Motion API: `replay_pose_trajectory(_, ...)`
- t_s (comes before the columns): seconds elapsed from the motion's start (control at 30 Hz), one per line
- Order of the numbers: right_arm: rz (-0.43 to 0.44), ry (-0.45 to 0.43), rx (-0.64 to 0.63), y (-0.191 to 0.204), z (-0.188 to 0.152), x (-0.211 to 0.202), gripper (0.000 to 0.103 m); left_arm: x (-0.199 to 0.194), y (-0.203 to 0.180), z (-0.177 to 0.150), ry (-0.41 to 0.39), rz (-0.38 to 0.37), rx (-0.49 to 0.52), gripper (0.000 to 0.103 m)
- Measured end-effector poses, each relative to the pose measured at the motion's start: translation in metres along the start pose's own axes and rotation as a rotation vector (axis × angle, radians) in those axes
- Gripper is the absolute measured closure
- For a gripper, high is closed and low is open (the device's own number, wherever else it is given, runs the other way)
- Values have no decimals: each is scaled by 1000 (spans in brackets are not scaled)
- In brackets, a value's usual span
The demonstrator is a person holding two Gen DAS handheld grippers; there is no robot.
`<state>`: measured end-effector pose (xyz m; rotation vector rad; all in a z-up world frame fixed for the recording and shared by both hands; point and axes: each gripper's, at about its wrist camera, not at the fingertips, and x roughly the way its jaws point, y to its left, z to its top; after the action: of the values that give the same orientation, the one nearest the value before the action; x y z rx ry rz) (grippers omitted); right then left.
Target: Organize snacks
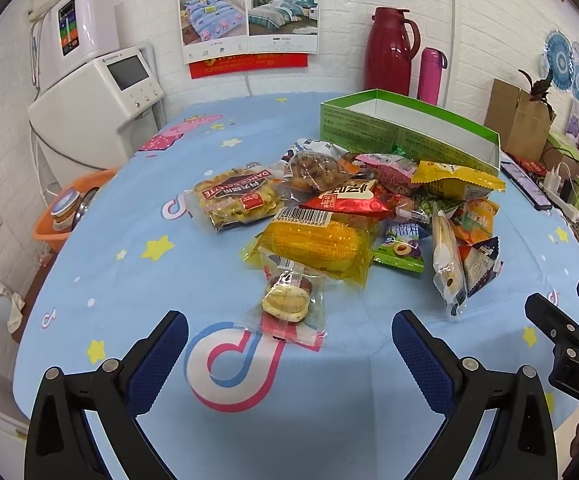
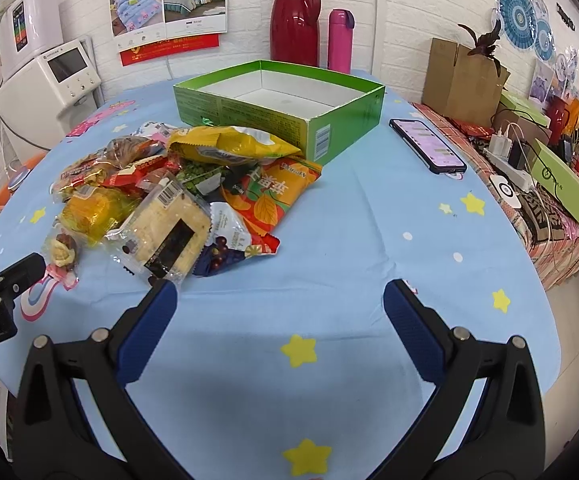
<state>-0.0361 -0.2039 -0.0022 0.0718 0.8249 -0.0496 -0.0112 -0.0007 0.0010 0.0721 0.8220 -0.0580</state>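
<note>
On the blue star-printed tablecloth (image 1: 137,280), at the left, the left gripper (image 1: 289,344) hangs with its blue-padded jaws spread wide and empty, and a small clear-wrapped cream biscuit with a red end seal (image 1: 287,302) lies just beyond its tips at twelve o'clock. That packet sits apart from the pile at its near edge, so it looks like the easiest first pick: close across its middle, not on the thin seal. Behind it lies a yellow corn packet with a barcode (image 1: 321,242). Further right, the heap of mixed snack packets (image 2: 177,184) sits against the open green cardboard box with a white inside (image 2: 345,120), which appears empty, at one o'clock from the heap. At the right, the right gripper (image 2: 279,304) is likewise splayed and holds nothing, with a clear-wrapped pale cake slice (image 2: 169,236) at its eleven o'clock. A dark-cased phone (image 2: 427,146) lies beside the box; carry packets clear of it.
</note>
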Motion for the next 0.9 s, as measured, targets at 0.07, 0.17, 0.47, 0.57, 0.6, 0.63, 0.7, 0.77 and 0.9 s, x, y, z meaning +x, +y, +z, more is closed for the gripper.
replay_pose_trajectory(0.07, 0, 0, 0, 0, 0, 0, 0, 0, 0, 0, 1, 0, 0, 0)
replay_pose_trajectory(0.17, 0, 0, 0, 0, 0, 0, 0, 0, 0, -1, 0, 0, 0, 0)
replay_pose_trajectory(0.47, 1, 8, 4, 0, 0, 4, 0, 2, -1, -2, 2, 1, 1, 0)
replay_pose_trajectory(0.57, 2, 12, 5, 0, 0, 5, 0, 2, 0, -2, 2, 0, 1, 0)
replay_pose_trajectory(0.6, 2, 13, 5, 0, 0, 6, 0, 2, -1, -2, 2, 0, 2, 0)
replay_pose_trajectory(0.63, 2, 15, 5, 0, 0, 6, 0, 2, -1, -2, 2, 1, 2, 0)
replay_pose_trajectory(0.7, 3, 18, 5, 1, 0, 7, 0, 3, -1, -2, 3, 2, 4, 0)
replay_pose_trajectory(0.77, 3, 20, 5, 1, 0, 8, 0, 4, -1, -2, 4, 2, 3, 0)
replay_pose_trajectory(0.9, 3, 27, 5, 1, 1, 11, 0, 7, -2, -1, 10, 4, 3, 0)
